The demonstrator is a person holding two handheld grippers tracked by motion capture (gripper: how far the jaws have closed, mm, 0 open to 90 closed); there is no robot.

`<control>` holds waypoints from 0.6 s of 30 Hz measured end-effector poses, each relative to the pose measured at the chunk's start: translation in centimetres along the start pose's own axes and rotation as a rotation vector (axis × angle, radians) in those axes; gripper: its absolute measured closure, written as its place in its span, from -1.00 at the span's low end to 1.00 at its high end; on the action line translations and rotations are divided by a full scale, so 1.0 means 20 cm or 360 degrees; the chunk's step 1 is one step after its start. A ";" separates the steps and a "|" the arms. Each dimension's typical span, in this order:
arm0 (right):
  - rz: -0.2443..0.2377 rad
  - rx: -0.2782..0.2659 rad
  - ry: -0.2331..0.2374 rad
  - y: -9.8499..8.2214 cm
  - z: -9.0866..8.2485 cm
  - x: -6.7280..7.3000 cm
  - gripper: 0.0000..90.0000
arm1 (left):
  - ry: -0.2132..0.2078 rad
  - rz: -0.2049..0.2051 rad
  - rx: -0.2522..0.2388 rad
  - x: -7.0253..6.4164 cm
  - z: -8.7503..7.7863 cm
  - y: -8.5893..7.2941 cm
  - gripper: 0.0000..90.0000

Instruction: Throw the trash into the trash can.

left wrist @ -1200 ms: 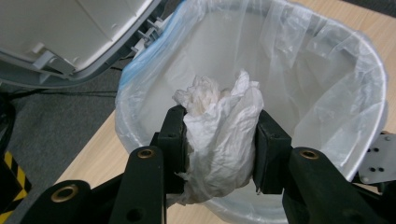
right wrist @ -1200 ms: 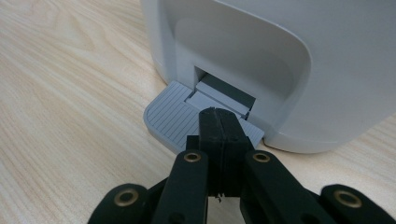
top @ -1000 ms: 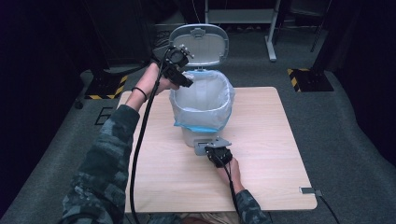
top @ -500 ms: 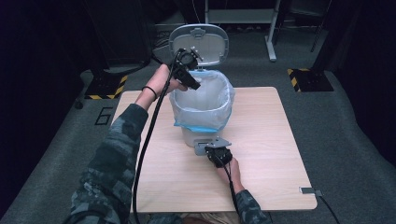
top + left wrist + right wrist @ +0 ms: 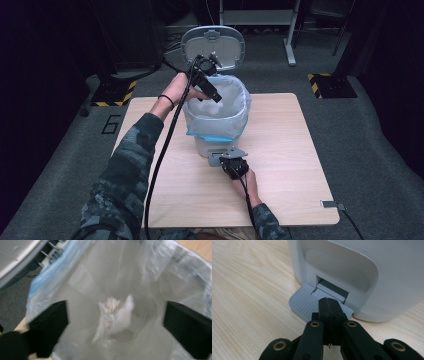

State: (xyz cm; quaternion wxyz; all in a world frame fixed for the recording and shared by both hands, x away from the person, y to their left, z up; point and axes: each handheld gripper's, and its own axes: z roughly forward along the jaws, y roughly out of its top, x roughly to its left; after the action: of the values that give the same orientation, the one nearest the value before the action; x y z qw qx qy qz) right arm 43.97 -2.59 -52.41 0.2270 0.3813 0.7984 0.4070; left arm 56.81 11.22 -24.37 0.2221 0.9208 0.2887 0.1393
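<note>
pale wood worktop (image 5: 290, 150), and on it a small white pedal bin (image 5: 205, 146) lined with a clear bag (image 5: 235, 117) whose blue hem folds over the rim. the right gripper (image 5: 329, 305), jaws pressed together with nothing between them, bears its tip down on the ribbed grey pedal (image 5: 303, 303) at the bin's foot; that looks to be why the lid (image 5: 214, 46) stands tipped up and back behind the opening. in the high view the same gripper (image 5: 231, 161) sits tight against the bin's near base, hand low on the wood. the left gripper (image 5: 214, 96) hangs just over the open mouth, angled downward, its jaws spread wide and empty. directly below, a crumpled white wad of paper (image 5: 115, 313) is inside the bag, blurred, so i can't say whether it rests on the bottom or is mid-fall. my guess is the left hand is placed there for dropping rubbish in while the right keeps the lid open.
</note>
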 end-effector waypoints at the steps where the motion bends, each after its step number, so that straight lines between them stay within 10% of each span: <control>1: 0.0000 0.0000 0.0001 0.00 0.00 0.00 1.00 | 0.0000 0.0008 -0.0018 -0.01 -0.01 -0.01 -0.97; 18: -0.0005 -0.0001 0.0004 0.00 0.00 0.00 1.00 | 0.0050 -0.0005 -0.0226 -0.03 -0.17 -0.25 -1.00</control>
State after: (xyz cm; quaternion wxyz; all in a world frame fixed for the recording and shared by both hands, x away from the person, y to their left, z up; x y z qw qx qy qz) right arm 44.00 -2.66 -52.39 0.2269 0.3794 0.7992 0.4074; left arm 52.72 15.69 -24.06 0.2826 0.9000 0.2829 0.1736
